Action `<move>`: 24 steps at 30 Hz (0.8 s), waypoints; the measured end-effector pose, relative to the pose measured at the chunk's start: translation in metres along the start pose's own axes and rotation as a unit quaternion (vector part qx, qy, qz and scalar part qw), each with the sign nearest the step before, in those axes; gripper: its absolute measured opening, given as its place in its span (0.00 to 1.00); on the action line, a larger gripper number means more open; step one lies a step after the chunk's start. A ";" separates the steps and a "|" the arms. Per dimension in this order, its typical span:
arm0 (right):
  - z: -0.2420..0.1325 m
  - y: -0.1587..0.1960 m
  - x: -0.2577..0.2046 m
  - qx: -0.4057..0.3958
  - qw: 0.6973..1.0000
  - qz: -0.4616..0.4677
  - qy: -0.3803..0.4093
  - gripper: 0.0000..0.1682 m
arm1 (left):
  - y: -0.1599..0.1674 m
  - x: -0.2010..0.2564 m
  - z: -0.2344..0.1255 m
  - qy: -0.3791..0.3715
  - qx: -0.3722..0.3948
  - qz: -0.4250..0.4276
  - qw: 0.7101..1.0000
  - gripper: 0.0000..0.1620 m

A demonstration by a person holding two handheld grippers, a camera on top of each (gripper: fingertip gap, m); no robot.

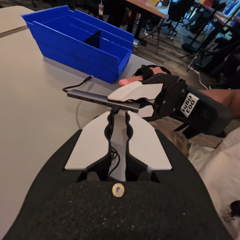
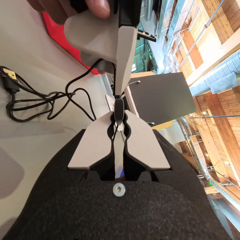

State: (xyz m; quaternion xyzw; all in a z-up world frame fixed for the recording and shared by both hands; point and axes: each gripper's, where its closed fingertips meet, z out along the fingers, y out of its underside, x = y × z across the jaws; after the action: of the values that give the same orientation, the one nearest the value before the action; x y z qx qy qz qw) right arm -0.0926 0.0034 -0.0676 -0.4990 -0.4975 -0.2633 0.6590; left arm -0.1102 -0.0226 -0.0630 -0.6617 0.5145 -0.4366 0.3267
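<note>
Right tongs [image 1: 113,98] clench grey hub [image 1: 90,98]; left tongs [image 1: 117,114] released around plugged cable [image 1: 111,124], seemingly; blue bin [image 1: 77,52] near.

Even indoor light, fisheye edges, slight blur

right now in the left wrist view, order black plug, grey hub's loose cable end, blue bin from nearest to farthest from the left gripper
1. black plug, at the left gripper's fingers.
2. loose cable end, farther ahead, left, on the table.
3. blue bin, farthest, beyond it.

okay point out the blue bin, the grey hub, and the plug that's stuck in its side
blue bin [image 1: 72,57]: left wrist view, near side wall.
grey hub [image 1: 90,96]: left wrist view, top face.
plug [image 1: 115,110]: left wrist view, black connector body.
</note>
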 end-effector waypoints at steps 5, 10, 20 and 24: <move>-0.002 -0.008 -0.004 0.022 1.000 -0.004 -0.011 0.06 | 0.004 0.001 -0.001 0.004 -0.006 0.021 1.000 0.07; -0.002 -0.010 -0.011 0.025 0.999 -0.003 -0.024 0.06 | 0.011 0.001 -0.001 -0.001 -0.017 0.050 0.999 0.06; 0.001 -0.002 -0.021 -0.003 0.999 0.010 -0.041 0.05 | 0.018 -0.004 0.008 -0.046 -0.026 0.087 0.995 0.06; 0.006 0.003 -0.024 -0.018 0.999 0.009 -0.049 0.05 | 0.019 -0.009 0.011 -0.061 -0.024 0.088 0.994 0.06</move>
State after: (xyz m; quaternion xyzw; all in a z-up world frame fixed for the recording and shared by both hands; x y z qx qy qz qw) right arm -0.1014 0.0060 -0.0908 -0.5279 -0.5197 -0.2412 0.6269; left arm -0.1089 -0.0187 -0.0866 -0.6471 0.5597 -0.3528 0.3789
